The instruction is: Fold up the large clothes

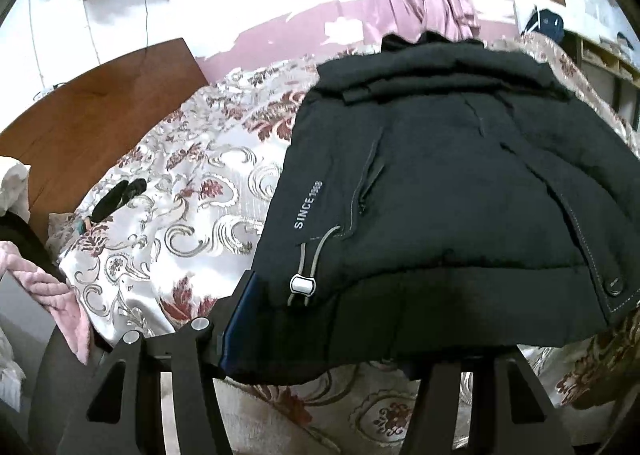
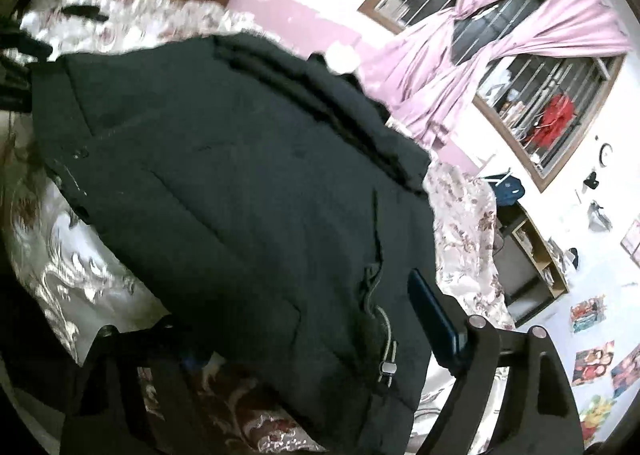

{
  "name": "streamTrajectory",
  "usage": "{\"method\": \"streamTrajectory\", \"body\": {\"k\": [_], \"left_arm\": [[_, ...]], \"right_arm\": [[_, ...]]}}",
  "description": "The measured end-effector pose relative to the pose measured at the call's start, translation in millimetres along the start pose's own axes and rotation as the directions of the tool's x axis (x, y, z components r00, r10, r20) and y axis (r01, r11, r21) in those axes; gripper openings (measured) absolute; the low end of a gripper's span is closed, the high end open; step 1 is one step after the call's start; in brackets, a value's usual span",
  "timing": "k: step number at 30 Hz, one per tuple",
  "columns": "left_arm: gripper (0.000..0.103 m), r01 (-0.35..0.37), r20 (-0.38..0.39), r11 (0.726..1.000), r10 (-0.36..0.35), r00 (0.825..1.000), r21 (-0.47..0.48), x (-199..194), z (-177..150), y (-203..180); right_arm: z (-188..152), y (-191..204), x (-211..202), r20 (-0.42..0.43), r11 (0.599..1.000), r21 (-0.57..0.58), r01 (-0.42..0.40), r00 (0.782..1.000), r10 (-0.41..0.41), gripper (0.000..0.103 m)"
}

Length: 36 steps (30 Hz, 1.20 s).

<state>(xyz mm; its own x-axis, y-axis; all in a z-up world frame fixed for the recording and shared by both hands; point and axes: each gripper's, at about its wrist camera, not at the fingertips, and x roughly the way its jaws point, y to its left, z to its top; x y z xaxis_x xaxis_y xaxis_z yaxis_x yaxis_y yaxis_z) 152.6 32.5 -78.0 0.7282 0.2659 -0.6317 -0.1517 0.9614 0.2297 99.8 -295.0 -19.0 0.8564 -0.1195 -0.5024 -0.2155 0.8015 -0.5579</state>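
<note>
Dark, padded fabric: the jacket lies on the floral bedspread, already doubled into a compact block, with the printed lettering and a drawstring toggle facing up near its lower hem.

Left gripper: the jaws straddle the near hem. The fabric edge sits between the fingers, and one blue-padded finger lies against the jacket's side. Whether the pads actually pinch the cloth cannot be told, since the hem hides the contact.

Right gripper: the jaws stand apart across the opposite end of the same hem; the blue pad sits at the jacket's edge, the other finger is in shadow. A firm clamp is not visible.

Step in hand, judged: taking hold of the near hem for a further fold toward the collar end.

The next move calls for both grips to close on all layers together, then lift evenly; thick padding is likely to spring back or slip.

Beyond the bed: wooden headboard, pink curtains, barred window.
</note>
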Motion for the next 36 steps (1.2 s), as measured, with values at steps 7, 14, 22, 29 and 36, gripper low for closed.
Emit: {"method": "streamTrajectory", "body": {"k": [7, 14, 22, 29, 36], "left_arm": [[0.056, -0.036, 0.15, 0.999, 0.037, 0.988, -0.007, -13, 14, 1], [0.047, 0.002, 0.17, 1.0, -0.002, 0.985, 0.005, -18, 36, 5], [0.03, 0.003, 0.206, 0.993, -0.027, 0.978, 0.116, -29, 60, 0], [0.019, -0.023, 0.269, 0.985, -0.025, 0.963, 0.171, -36, 91, -3], [0.016, -0.055, 0.31, 0.975, -0.015, 0.951, 0.217, -35, 128, -11]], "right_arm": [[5, -20, -4, 0.139, 0.992, 0.112, 0.05, 0.988, -0.066, 0.082], [5, -30, -8, 0.189, 0.984, 0.173, 0.043, 0.979, -0.076, 0.081], [11, -39, -12, 0.244, 0.986, 0.166, 0.017, 0.968, -0.058, 0.061], [33, -42, -7, 0.291, 0.989, 0.148, -0.003, 0.956, -0.041, 0.029], [62, -60, 11, 0.316, 0.987, 0.16, -0.016, 0.948, -0.035, 0.02]]}}
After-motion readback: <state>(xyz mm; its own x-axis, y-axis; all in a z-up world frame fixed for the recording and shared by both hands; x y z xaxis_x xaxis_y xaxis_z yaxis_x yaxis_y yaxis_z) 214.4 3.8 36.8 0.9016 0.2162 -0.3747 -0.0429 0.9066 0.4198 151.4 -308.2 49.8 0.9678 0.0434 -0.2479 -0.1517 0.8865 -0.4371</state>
